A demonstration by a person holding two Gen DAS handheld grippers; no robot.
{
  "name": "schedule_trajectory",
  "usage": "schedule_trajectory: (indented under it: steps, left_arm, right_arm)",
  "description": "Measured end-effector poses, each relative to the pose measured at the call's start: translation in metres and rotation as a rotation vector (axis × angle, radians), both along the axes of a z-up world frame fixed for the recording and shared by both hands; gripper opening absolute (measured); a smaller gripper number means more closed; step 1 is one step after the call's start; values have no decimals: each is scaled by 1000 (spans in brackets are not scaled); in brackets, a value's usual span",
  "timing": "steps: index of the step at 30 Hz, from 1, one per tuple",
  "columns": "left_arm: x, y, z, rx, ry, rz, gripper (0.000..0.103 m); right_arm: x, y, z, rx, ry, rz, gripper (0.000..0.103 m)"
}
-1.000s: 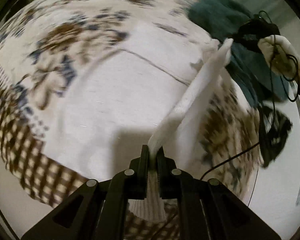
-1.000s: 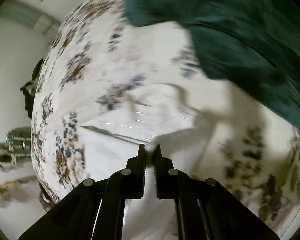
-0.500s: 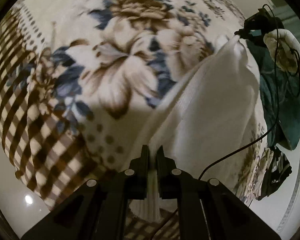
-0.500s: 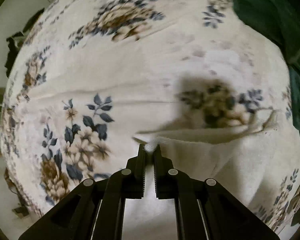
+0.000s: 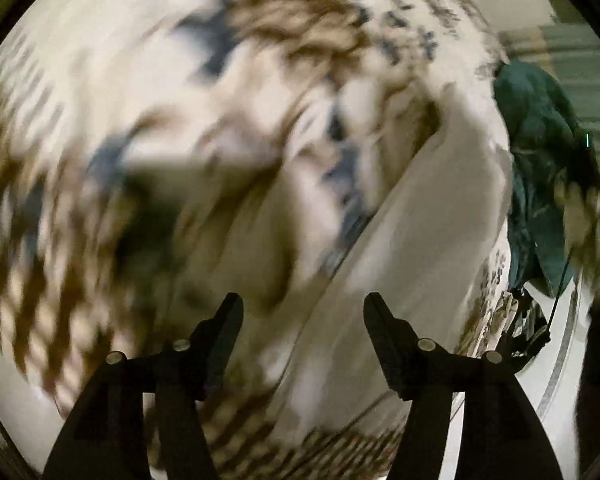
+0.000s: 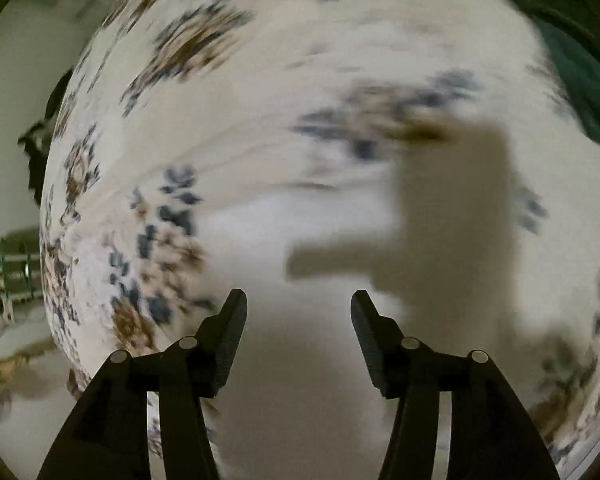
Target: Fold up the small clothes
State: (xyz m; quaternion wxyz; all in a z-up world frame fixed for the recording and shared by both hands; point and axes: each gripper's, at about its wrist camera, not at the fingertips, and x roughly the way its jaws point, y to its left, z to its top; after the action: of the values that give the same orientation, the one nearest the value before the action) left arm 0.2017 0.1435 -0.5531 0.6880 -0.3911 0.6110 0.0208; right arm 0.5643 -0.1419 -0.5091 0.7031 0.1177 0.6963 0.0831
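A white knitted garment [image 5: 428,248] lies on a floral blanket [image 5: 180,92], running from the lower middle up to the right in the blurred left wrist view. My left gripper [image 5: 302,306] hovers over its near edge with jaws opening and the pads off the cloth. In the right wrist view the same white garment [image 6: 300,360] fills the lower middle on the blanket [image 6: 204,92]. My right gripper [image 6: 298,302] is above it, jaws opening, with no cloth pinched between the pads. The right hand [image 5: 580,216] shows blurred at the far right of the left wrist view.
A dark green garment [image 5: 540,152] lies at the blanket's right side, and it also fills the top right corner as green cloth [image 6: 580,60]. A dark bundle [image 5: 528,320] sits on the pale floor past the blanket edge. The gripper's shadow [image 6: 440,216] falls on the white garment.
Both grippers held the white garment's edge shut between their pads and carried it across the blanket. Now both have let go and stand open, and the garment lies flat.
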Motion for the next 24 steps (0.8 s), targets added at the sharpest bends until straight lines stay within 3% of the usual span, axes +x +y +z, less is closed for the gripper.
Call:
schedule_trajectory:
  steps: [3,7,12,14,15,16,17,18,19,21,24]
  left_arm:
    - [69,-7,10,35,-82,-81,60]
    - [179,-30,6,75,-182,-200,60]
    - [292,-66,-27,56,-171,-273,60]
    - [330,-82,-38,76,-163,-292,55]
    - [340,-86,-40,84,-177,-299,25]
    - [345,-90,-40,93,-187,-313,7]
    - [351,-96,-38,110,-192,-326,6]
    - [356,-101,-36,133,-204,-342,6]
    - [361,-105,-34,163,-214,-361,6]
    - [372,-106,-38,174,-205,-377,6]
    - [380,-100,-45,127,-157,-387,10]
  right_arm:
    - [-24,-64,3,-26,-13,-81,57]
    - [-28,-138,-19,23,-11,-224,57]
    - [-6,-178,-54,198,-43,-356,57]
    - [6,-183,-70,270,-34,-390,57]
    - [10,-183,-77,298,-28,-397,57]
    - [15,-183,-83,330,-19,-398,57]
    - [17,-180,-90,370,-6,-389,52]
    - [20,-180,-95,395,4,-381,39]
    - [21,-182,-94,369,-22,-385,11]
    - [20,-189,-94,279,-59,-390,11]
    - [18,-201,-105,233,-38,-418,11]
